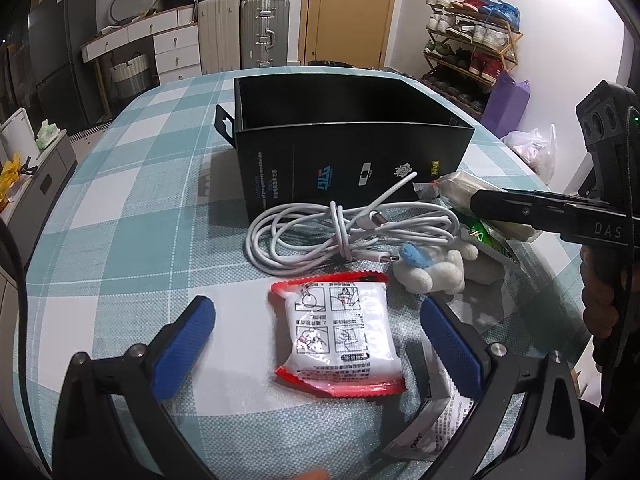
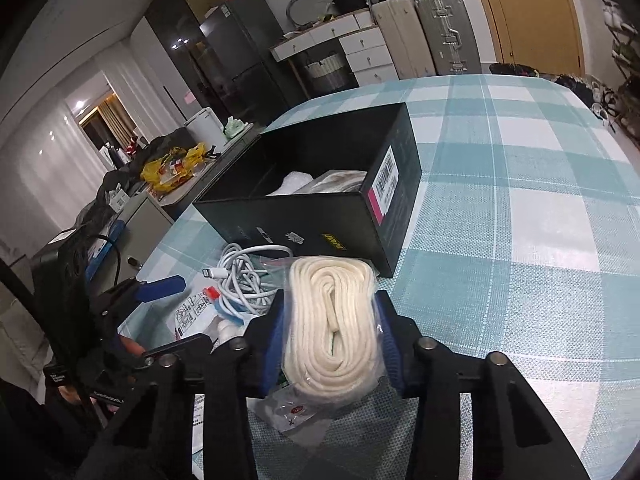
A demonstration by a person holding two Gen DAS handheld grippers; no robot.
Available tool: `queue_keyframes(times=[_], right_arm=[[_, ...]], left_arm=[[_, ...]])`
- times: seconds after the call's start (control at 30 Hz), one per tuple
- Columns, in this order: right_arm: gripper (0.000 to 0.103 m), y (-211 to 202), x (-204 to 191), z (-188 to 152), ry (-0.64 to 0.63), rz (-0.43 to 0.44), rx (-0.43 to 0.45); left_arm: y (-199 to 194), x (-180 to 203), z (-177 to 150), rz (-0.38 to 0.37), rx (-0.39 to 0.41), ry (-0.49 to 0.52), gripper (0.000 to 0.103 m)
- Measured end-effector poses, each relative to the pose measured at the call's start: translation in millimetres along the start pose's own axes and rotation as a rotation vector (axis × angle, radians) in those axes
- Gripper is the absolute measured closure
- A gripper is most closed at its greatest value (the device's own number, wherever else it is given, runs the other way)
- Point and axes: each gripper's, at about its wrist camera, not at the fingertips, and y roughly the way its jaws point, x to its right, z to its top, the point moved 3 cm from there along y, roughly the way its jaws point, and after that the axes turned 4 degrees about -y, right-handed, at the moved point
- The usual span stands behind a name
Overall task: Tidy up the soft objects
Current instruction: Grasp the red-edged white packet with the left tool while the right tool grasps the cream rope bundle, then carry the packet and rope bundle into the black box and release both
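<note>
A black open box [image 1: 352,148] stands on the checked tablecloth; in the right wrist view the box [image 2: 320,216] holds white soft items. My right gripper [image 2: 332,320] is shut on a clear bag of coiled cream rope [image 2: 332,328], held above the table in front of the box; it shows at the right in the left wrist view [image 1: 480,200]. My left gripper [image 1: 316,340] is open, its blue pads either side of a white packet with red edges [image 1: 340,336] lying on the table. A coiled white cable [image 1: 344,232] and a white plush toy [image 1: 432,268] lie before the box.
A flat paper packet [image 1: 432,412] lies under my left gripper's right finger. A green-and-white packet [image 1: 488,240] lies beside the plush. Suitcases, drawers and a shoe rack stand beyond the table's far edge.
</note>
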Motion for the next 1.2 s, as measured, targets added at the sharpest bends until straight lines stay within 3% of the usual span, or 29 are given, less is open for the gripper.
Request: queue_keyframes(times=[0.13,0.33,0.43,0.5,0.6,1.2], right_arm=[[0.065,-3,-1,1,-0.003,0.002,0.008],[0.066,-8,-2,3,-0.006,0.010,0.021],[0.066,-10,-4,4,-0.014,0.014,0.030],[0.066,-13,-7,5,-0.025,0.019,0.040],[0.066,-16,-10,6,-0.035,0.026,0.049],[0.066,-32,-27,13,-0.069,0.083,0.121]], left_arm=[[1,1,-1,-0.024,-0.009,0.002,0.004],[1,4,-6,-0.039,-0.027,0.016,0.026],[1,6,-7,-0.028,-0.032,0.040,0.040],[-1,6,-7,-0.036,-0.031,0.040,0.055],[-3,4,-6,-0.045,-0.024,0.023,0.059],[-39,-6,11,-0.040,0.094,-0.013,0.059]])
